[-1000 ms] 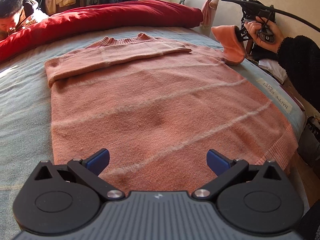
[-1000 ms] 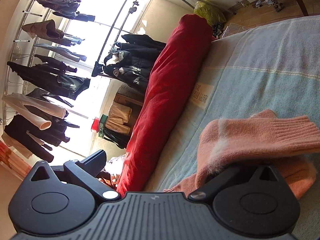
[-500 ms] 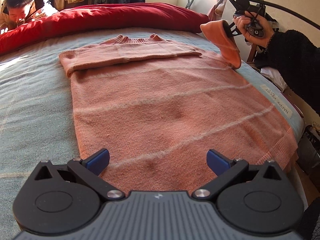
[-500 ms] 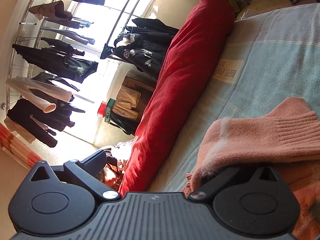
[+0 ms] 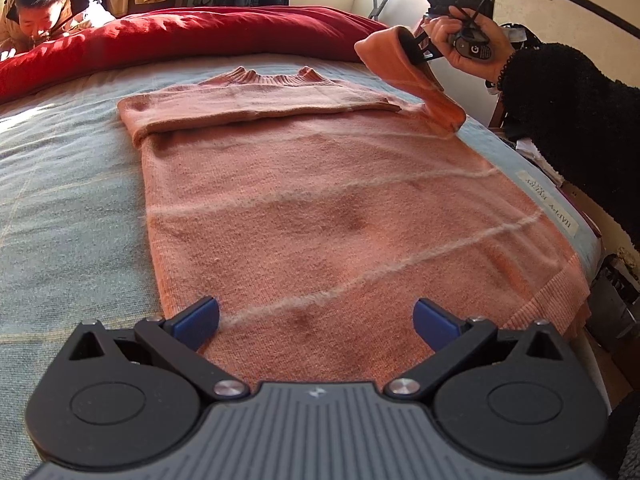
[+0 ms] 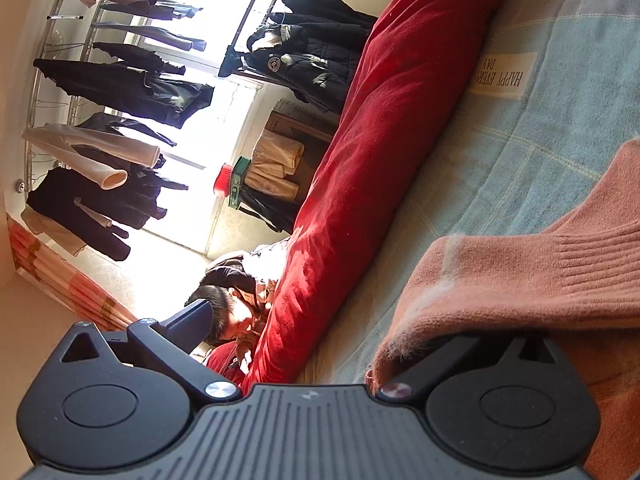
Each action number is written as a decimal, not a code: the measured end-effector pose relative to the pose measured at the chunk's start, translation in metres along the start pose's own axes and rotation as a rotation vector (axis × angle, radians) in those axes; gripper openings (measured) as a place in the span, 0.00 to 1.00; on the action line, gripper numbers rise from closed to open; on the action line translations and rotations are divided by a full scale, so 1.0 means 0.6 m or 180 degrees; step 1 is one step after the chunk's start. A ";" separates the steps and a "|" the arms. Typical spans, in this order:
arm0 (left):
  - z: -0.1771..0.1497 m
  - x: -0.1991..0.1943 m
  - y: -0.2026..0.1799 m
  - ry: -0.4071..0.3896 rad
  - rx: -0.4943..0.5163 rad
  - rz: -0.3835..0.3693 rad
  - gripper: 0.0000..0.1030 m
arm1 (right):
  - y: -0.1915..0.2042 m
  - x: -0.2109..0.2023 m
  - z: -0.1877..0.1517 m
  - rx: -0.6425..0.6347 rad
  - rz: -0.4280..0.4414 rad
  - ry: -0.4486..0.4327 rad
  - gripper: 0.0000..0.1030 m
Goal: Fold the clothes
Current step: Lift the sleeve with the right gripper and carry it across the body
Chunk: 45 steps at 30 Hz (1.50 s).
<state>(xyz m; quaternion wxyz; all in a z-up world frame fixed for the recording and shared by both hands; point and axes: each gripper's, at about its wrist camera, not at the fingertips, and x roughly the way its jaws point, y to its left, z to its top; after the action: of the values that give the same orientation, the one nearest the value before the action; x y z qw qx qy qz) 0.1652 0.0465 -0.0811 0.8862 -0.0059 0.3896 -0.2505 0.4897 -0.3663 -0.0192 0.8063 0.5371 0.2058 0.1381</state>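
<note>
Now, left wrist view:
Left tool [image 5: 316, 320]: released, blue pads wide apart, low over the sweater's hem end.
Sweater [image 5: 320, 208]: spread flat on the bed [image 5: 68, 200], one sleeve folded across the chest below the collar.
Other sleeve [image 5: 408, 68]: lifted off the bed at the far right, hanging from the right tool [image 5: 420, 46].
Right wrist view:
Right tool: spread apart, sleeve cuff [image 6: 520, 272] draped over its one finger; no pinch visible.
Red quilt [image 6: 380, 140]: along the bed's far edge.
</note>
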 end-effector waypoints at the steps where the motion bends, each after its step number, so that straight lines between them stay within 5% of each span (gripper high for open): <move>1: 0.000 -0.001 0.000 -0.0001 -0.0001 -0.0003 0.99 | 0.001 0.005 -0.005 0.0013 0.0014 0.0019 1.00; 12: -0.005 -0.004 -0.003 0.0008 -0.0001 -0.0002 0.99 | 0.011 0.056 -0.059 0.0040 0.0098 0.0255 1.00; 23: -0.007 -0.002 -0.002 0.0029 0.0005 -0.0001 0.99 | 0.040 0.081 -0.111 -0.0361 0.0097 0.0277 1.00; 33: -0.011 0.000 -0.007 0.0048 0.0050 0.0029 0.99 | 0.059 0.109 -0.167 -0.0912 -0.0030 0.0644 1.00; 39: -0.012 -0.002 -0.008 0.0065 0.0055 0.0037 0.99 | 0.080 0.144 -0.228 -0.1758 -0.0633 0.0992 1.00; 45: -0.014 -0.002 -0.011 0.0065 0.0058 0.0056 0.99 | 0.111 0.178 -0.344 -0.3583 -0.1573 0.1339 1.00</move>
<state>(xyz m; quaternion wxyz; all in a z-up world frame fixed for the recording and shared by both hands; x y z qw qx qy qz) 0.1557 0.0430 -0.0846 0.8844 0.0082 0.3964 -0.2463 0.4841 -0.1265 -0.0472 0.9150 -0.0693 0.3730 0.1376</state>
